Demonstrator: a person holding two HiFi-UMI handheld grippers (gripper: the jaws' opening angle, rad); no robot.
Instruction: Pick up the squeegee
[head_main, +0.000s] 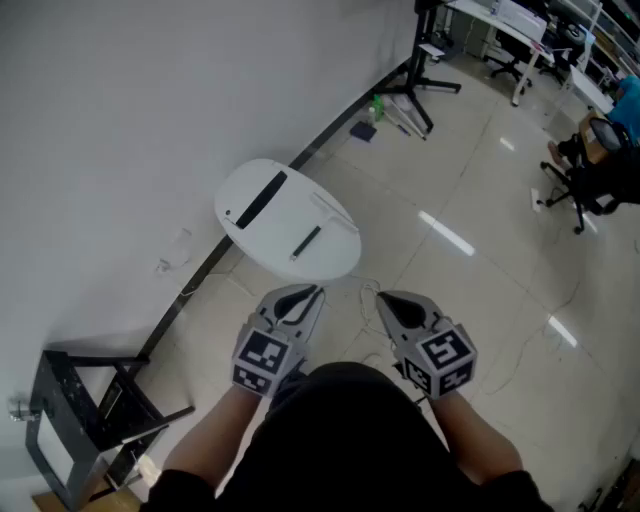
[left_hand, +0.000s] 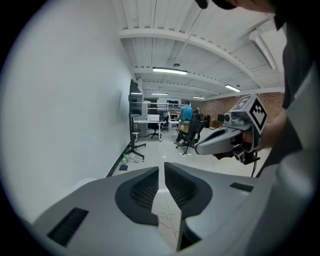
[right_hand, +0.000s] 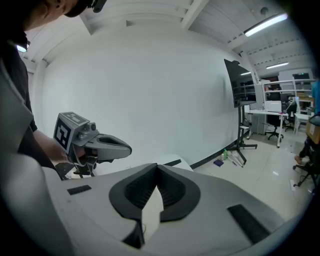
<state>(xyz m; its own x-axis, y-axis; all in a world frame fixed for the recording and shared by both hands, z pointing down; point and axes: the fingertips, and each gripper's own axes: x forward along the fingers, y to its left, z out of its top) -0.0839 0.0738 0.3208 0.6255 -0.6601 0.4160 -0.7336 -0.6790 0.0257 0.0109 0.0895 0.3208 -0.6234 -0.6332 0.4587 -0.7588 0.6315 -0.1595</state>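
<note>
The only print in view is the black-and-white square marker on each cube: the left cube (head_main: 262, 360) and the right cube (head_main: 445, 358) show their patterns to the head view. No words or brand can be read.

Both hands are drawn in close to the person's body, side by side, and tipped a little downward toward the white oval table (head_main: 272, 240). The left claw (head_main: 318, 291) has its jaws brought together with nothing between them; its own view shows only floor past the narrow slit at the tips. The right claw (head_main: 381, 295) is likewise closed and empty, its tips meeting in its own view. The two claws are near each other but apart, and both hang short of the table's near edge, over the floor (head_main: 470, 300).

A long black bar, seemingly the squeegee (head_main: 262, 198), lies slantwise on the table's far left part, towards the edge by the wall (head_main: 120, 120). A short dark slender thing (head_main: 306, 240) lies nearer the table's front edge, well apart from the bar.

The table stands by the wall. To its right the tiled floor is open. A black metal frame (head_main: 80, 420) stands at the wall to the left, and a thin cable (head_main: 366, 300) lies on the floor between the claws.
</note>
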